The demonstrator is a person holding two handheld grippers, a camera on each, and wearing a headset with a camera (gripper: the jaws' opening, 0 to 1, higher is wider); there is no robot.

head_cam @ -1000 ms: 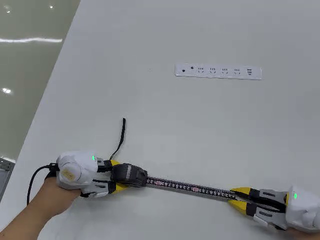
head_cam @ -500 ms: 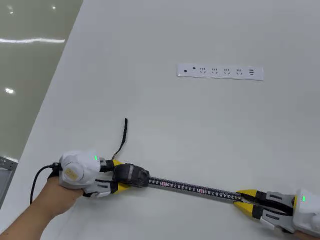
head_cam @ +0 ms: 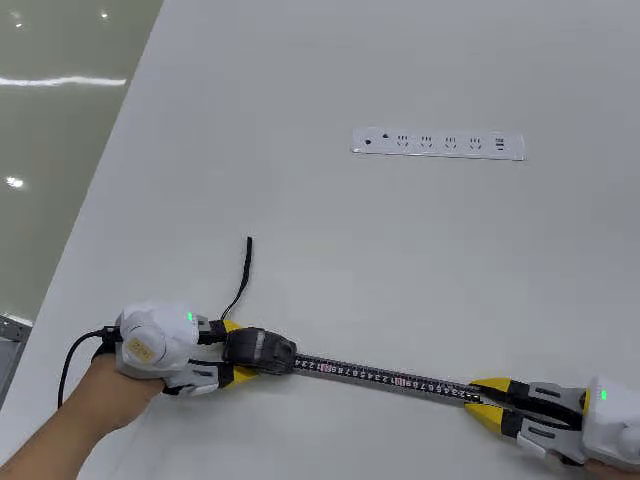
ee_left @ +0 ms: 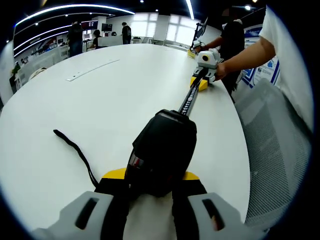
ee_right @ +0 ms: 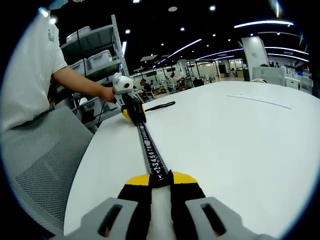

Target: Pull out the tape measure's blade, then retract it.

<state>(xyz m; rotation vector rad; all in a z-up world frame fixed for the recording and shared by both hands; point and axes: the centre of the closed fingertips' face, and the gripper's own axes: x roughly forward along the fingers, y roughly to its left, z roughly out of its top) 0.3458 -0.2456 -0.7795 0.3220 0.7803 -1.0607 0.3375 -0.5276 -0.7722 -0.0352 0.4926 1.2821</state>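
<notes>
Tape measure case [head_cam: 258, 351] sits on table [head_cam: 330, 230] near front edge, clamped between left gripper [head_cam: 238, 351] jaws. Blade [head_cam: 380, 377] is out, low along table. Long axis runs straight from case to right gripper [head_cam: 482, 399], jaws pinched on blade tip. Judgement: retraction needs right gripper travelling along that line toward case, left as anchor.
</notes>
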